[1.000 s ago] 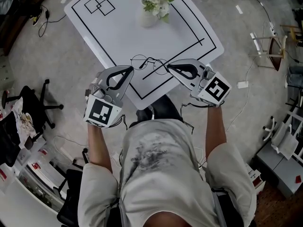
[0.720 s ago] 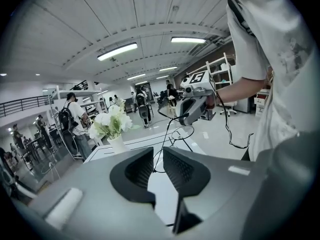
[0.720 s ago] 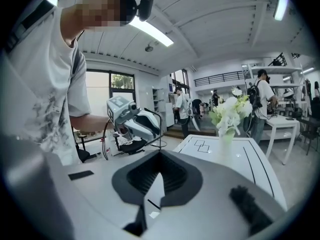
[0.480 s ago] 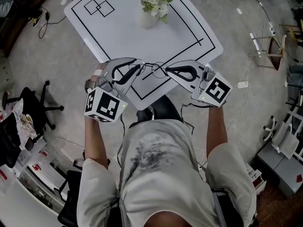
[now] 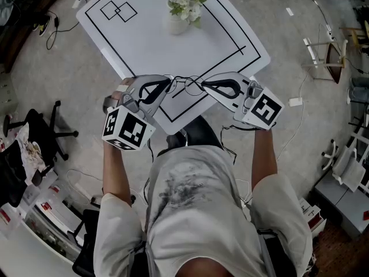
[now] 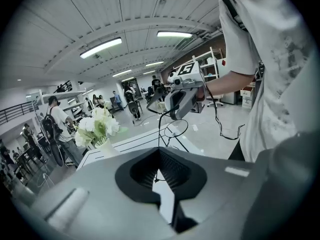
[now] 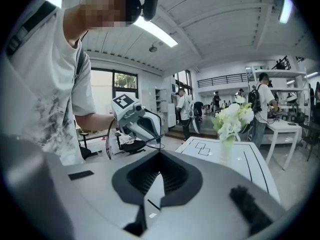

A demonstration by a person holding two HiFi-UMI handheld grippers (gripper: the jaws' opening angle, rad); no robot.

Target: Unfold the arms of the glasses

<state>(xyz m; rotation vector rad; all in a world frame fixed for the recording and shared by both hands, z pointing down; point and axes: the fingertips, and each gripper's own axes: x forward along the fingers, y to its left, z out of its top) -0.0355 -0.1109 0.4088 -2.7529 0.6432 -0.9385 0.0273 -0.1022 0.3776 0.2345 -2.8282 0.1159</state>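
My left claw (image 6: 160,151) is pressed together on one thin black arm of the glasses (image 6: 176,129). The arm runs out from my pads up to a round wire lens rim. My right claw (image 7: 160,153) is closed tight too, pinching the other end of the wire frame at its tips.

The glasses hang between the two claws, just above the near corner of the white table (image 5: 161,39). Their long axis lies side to side across my front. I cannot tell which way the lenses face.

Each claw carries a cube with black-and-white square markers, the left cube (image 5: 127,128) and the right cube (image 5: 265,109). The table shows black lines and two overlapping squares (image 5: 121,8). A vase of white flowers (image 5: 183,4) stands at its far side.
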